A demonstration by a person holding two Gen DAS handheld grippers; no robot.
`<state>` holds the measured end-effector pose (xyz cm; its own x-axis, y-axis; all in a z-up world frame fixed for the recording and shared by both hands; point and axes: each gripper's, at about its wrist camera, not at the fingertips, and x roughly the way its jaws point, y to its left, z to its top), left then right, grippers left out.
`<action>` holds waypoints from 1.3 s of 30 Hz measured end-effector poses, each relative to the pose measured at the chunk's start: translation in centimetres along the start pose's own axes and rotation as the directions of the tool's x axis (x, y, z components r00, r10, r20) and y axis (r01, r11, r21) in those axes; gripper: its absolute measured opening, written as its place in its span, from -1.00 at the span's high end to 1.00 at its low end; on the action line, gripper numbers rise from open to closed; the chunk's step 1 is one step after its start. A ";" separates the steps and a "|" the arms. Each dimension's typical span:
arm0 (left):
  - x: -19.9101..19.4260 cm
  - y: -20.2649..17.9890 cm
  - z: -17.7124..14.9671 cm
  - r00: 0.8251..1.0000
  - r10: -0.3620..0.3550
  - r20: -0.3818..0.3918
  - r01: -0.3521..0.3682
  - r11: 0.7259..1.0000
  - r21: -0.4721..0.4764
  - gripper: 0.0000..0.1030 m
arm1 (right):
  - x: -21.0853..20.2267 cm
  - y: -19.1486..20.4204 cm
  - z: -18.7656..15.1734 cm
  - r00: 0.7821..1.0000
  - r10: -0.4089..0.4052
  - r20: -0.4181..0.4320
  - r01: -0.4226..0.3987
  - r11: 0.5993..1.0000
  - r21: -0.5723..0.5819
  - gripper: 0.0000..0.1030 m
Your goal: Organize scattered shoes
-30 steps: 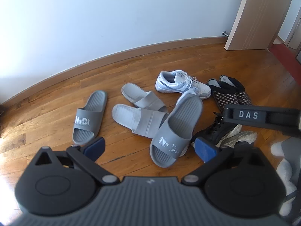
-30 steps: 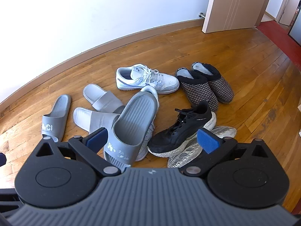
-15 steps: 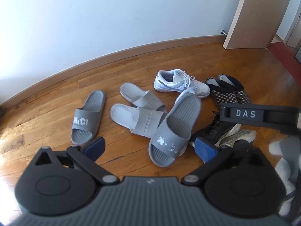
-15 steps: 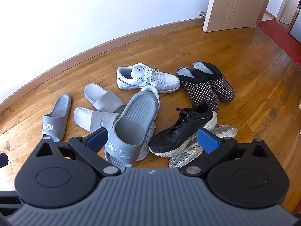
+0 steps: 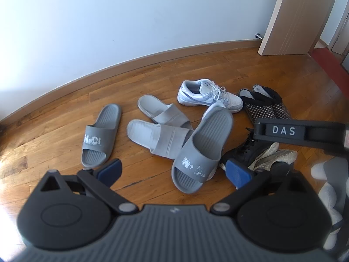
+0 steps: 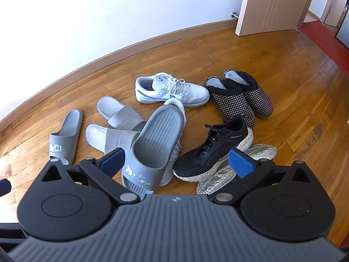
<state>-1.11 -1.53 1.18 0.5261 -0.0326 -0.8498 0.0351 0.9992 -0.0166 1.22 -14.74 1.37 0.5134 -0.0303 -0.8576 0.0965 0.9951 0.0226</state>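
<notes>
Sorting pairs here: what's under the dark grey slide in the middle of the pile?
The dark grey slide lies on a white sneaker, of which only heel and side show, and overlaps a light grey slide. Anything else beneath is covered.

Wooden floor (image 6: 272, 61) carries scattered shoes: dark grey slide (image 6: 65, 135) alone at left, two light grey slippers (image 6: 115, 128) overlapping, white sneaker (image 6: 170, 91), pair of dotted black slippers (image 6: 240, 96), black sneaker (image 6: 213, 148) leaning on an overturned one.

sunlit wooden floor (image 6: 250, 50), white wall (image 6: 109, 6), brown baseboard (image 5: 152, 55), open door (image 6: 274, 2)
</notes>
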 end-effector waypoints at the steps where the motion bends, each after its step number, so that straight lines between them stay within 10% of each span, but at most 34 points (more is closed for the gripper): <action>1: 0.0 0.0 0.0 1.000 0.000 0.000 0.000 1.000 0.000 -0.99 | 0.1 0.0 0.1 1.000 0.001 -0.001 -0.001 1.000 -0.001 -0.99; 28: 0.7 2.7 3.7 0.992 0.123 0.025 -0.123 0.992 0.005 -0.96 | 2.2 -2.6 3.3 0.992 0.108 0.059 -0.115 0.984 0.134 -0.99; 33: -5.7 5.8 6.6 0.972 0.191 0.137 -0.199 0.979 0.045 -0.99 | 2.5 -3.7 5.2 0.977 0.161 0.138 -0.184 0.967 0.177 -0.99; 39: -4.5 12.8 4.0 0.968 0.151 0.199 -0.168 0.984 0.068 -0.99 | 2.5 -2.8 4.3 0.919 0.324 0.225 -0.314 0.946 -0.081 -0.99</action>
<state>0.43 11.34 6.88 0.6838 0.1154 -0.7205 0.0037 0.9868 0.1617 5.91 -18.03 1.38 0.6950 0.2736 -0.6650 -0.1391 0.9585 0.2490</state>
